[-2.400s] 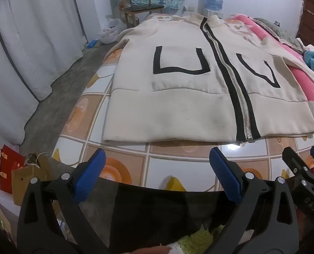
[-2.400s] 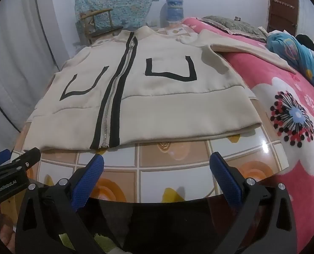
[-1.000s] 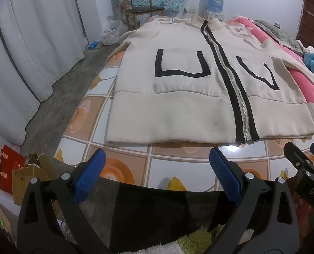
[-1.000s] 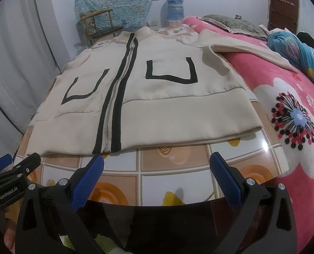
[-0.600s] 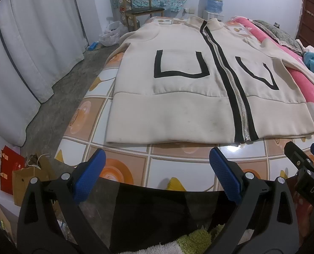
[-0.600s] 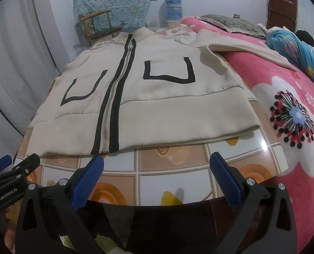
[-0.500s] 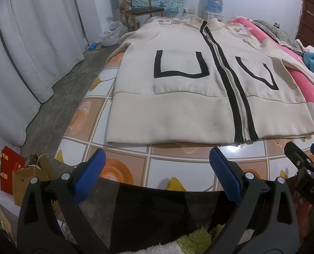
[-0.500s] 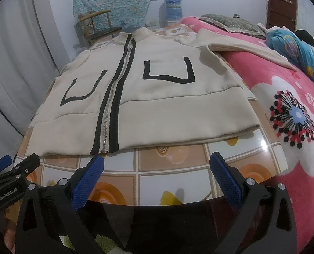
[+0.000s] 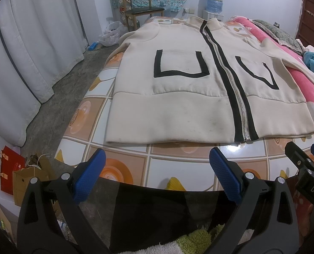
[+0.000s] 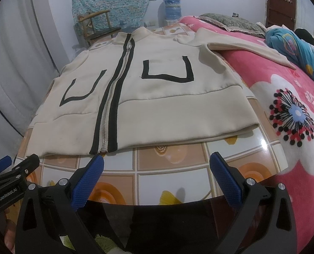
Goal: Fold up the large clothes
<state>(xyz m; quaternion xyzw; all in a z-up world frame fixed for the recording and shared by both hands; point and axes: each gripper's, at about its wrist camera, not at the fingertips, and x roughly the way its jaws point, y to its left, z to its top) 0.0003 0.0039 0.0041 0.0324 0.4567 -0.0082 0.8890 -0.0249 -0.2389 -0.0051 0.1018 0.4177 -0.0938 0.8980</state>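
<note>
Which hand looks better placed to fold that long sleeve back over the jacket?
The right, probably. The sleeve stretches out over the pink blanket on the jacket's right side, nearer the right gripper. The left gripper faces the opposite hem corner. Both are open, touching nothing.

A glossy table top with a pattern of orange, beige and white tiles (image 9: 178, 165) carries one thing directly: a cream zip-up jacket with black stripes beside the zipper and black U-shaped pocket outlines (image 9: 178, 110), lying flat and zipped, front side up, with its hem toward the near edge. On the right, the table touches a bed covered with a pink blanket with a big flower print (image 10: 294, 114). One long cream sleeve (image 10: 248, 47) of the jacket reaches across onto this blanket.
</note>
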